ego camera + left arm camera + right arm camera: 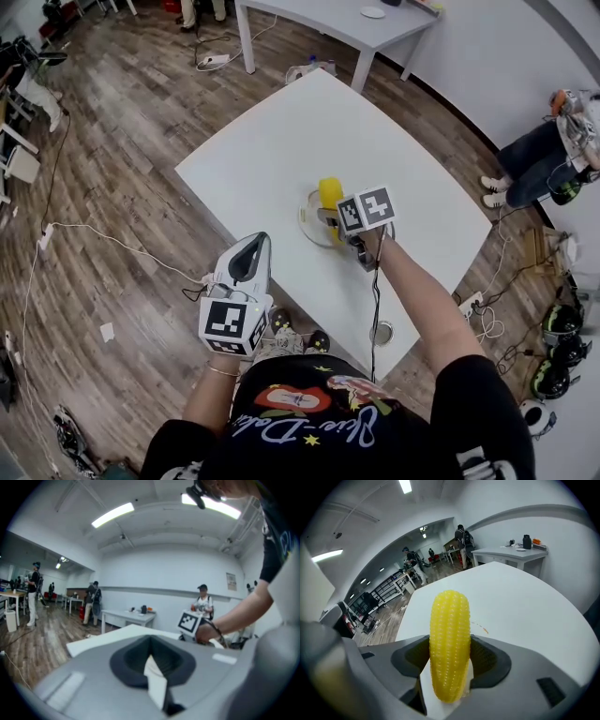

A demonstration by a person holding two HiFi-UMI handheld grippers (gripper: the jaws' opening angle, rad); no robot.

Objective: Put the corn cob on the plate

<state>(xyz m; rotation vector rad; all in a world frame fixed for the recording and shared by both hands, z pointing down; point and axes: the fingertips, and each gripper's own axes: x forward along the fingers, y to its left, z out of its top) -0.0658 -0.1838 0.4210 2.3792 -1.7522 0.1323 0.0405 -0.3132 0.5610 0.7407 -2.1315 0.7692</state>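
1. Closest to the camera, the person's black T-shirt (319, 431) has pale blue cursive lettering across the chest, but it is cut off and too distorted to read.
2. The left gripper (251, 246) hangs near the body, off the tabletop's near edge and over the wooden floor. I judge it is parked there to stay out of the way. Its own view shows its fingers (154, 674) clenched together with nothing between them.
3. The marker cubes on both grippers carry only black-and-white square patterns, with no letters.
4. The right gripper (330, 214) reaches out over the tabletop. Its fingers (423, 686) clamp the lower half of the yellow ribbed corn cob (449, 639), so most of the cob juts forward, free to be set down.
5. In the head view the cob sits over the pale round plate (304, 217). Whether it touches the plate I cannot tell. Letting go looks like the remaining step.
6. The plate rests near the middle of the white rectangular tabletop (281, 141), which is otherwise bare.
7. Farther off stand a second white table (328, 23) and a seated person (539, 159). A wall notice in the left gripper view is too small to read.
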